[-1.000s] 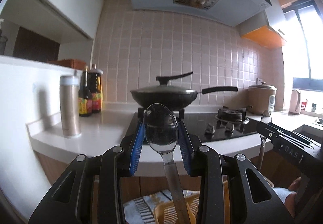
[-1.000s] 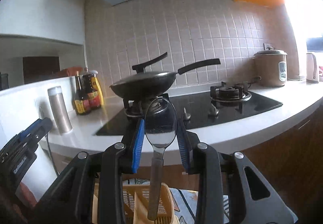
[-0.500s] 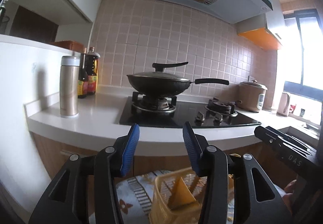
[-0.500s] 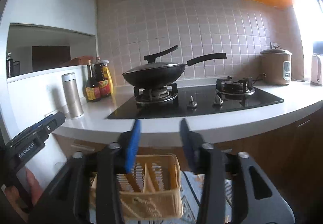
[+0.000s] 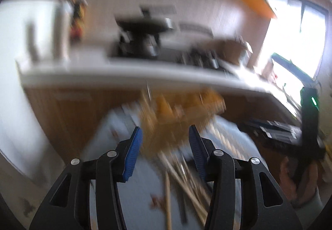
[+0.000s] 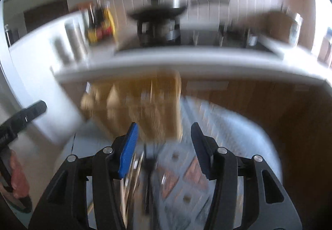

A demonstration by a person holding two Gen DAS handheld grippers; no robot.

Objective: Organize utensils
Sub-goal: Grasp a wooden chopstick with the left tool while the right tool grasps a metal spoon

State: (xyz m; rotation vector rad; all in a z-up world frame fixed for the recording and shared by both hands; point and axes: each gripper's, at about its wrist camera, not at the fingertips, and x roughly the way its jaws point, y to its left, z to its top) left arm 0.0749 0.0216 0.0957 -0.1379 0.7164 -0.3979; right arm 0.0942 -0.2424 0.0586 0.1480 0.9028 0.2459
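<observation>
Both views are smeared by motion. My left gripper (image 5: 165, 128) is open with nothing between its blue pads, pointing down at a yellow slatted utensil basket (image 5: 176, 113). Several chopsticks and other utensils (image 5: 182, 184) lie loose on a patterned cloth (image 5: 132, 198) below the jaws. My right gripper (image 6: 164, 124) is also open and empty, aimed at the same basket (image 6: 141, 105), with loose utensils (image 6: 134, 174) under its left finger. Each view catches the other gripper at its edge, the right one (image 5: 309, 126) and the left one (image 6: 20, 116), both hand-held.
Beyond the basket a white counter (image 6: 186, 62) runs across, carrying a black wok (image 6: 157, 14) on a stove, sauce bottles (image 6: 99, 24) and a steel flask (image 6: 72, 43). Wooden cabinet fronts (image 6: 259, 101) stand under it. A bright window (image 5: 290, 39) is at the right.
A second ago each gripper was shut on a spoon. Both jaws then opened and the spoons are gone from them. Both views have since tipped down toward the basket and the cloth.
</observation>
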